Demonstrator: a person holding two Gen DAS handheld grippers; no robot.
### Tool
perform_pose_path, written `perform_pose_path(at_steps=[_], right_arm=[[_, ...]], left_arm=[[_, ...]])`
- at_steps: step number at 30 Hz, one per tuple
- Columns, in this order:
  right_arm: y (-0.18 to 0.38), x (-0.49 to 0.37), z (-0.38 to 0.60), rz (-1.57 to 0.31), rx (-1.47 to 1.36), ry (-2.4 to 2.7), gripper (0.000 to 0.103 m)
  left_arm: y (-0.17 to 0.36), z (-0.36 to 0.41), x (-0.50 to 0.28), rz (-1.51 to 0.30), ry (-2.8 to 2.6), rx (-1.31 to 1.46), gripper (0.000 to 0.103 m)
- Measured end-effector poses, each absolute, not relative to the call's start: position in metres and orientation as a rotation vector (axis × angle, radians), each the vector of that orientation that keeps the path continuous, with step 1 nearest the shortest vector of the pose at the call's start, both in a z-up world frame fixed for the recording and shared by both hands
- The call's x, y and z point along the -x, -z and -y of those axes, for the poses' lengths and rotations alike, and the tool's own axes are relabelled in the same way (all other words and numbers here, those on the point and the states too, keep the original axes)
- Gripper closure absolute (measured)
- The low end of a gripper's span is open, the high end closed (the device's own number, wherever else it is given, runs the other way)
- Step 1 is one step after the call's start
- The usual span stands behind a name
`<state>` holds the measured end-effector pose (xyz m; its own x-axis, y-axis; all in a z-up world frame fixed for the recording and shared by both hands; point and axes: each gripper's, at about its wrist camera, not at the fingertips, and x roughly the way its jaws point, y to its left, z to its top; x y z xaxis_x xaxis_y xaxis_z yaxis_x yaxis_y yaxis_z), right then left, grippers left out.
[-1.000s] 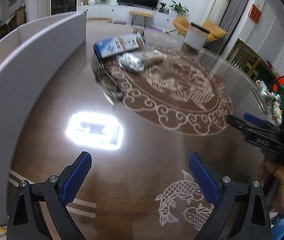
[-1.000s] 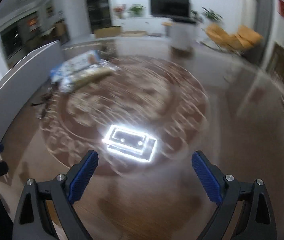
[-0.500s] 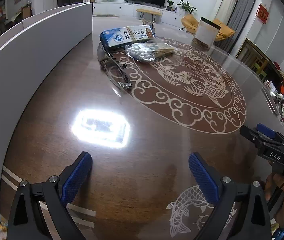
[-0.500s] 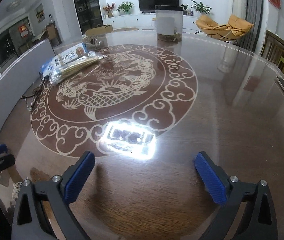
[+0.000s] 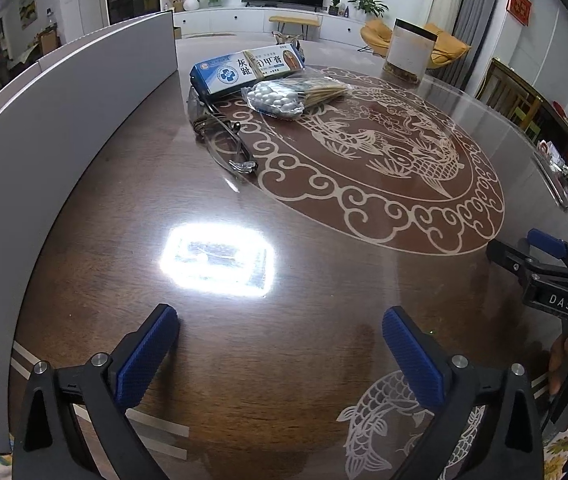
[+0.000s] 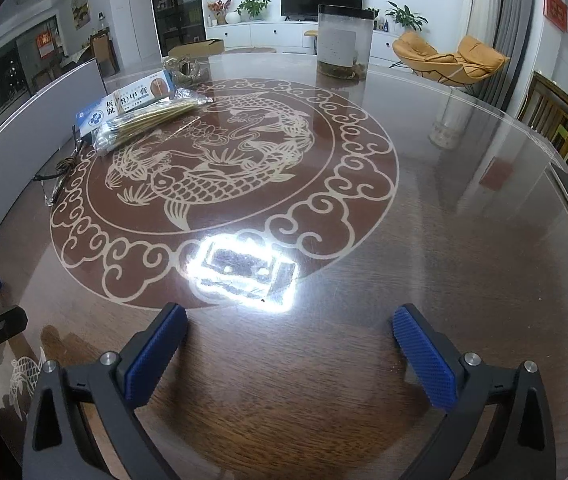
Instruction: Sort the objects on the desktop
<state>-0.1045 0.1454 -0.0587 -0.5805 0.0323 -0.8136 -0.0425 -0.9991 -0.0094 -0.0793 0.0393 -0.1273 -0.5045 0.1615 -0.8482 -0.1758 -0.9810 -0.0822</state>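
Sorting not begun, by the look of it. Box [image 5: 244, 70], swab bag [image 5: 292, 94] and glasses [image 5: 224, 140] sit clustered, touching or nearly so, at far left of table [image 5: 324, 280] by grey panel [image 5: 64, 120]. Left gripper [image 5: 280, 340] wide, empty, over bare wood. Right gripper [image 6: 290, 340] just opened wide, nothing between jaws, well apart from items. All three left to move.

Sharp fisheye frames; white glare patch [image 5: 217, 263] on glossy table [image 5: 324, 288].
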Motion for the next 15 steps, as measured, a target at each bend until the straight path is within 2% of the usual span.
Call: perform_pose_path(at_steps=[7, 15], right_arm=[[0.0587, 0.1045, -0.1454, -0.017, 1.419, -2.756, 0.0], [0.0586, 0.1042, -0.1453, -0.017, 1.419, -2.756, 0.0]], left_arm=[[0.1307, -0.0483, 0.078, -0.13, -2.582, 1.466, 0.0], [0.1303, -0.0481, 0.0778, -0.132, -2.583, 1.466, 0.0]])
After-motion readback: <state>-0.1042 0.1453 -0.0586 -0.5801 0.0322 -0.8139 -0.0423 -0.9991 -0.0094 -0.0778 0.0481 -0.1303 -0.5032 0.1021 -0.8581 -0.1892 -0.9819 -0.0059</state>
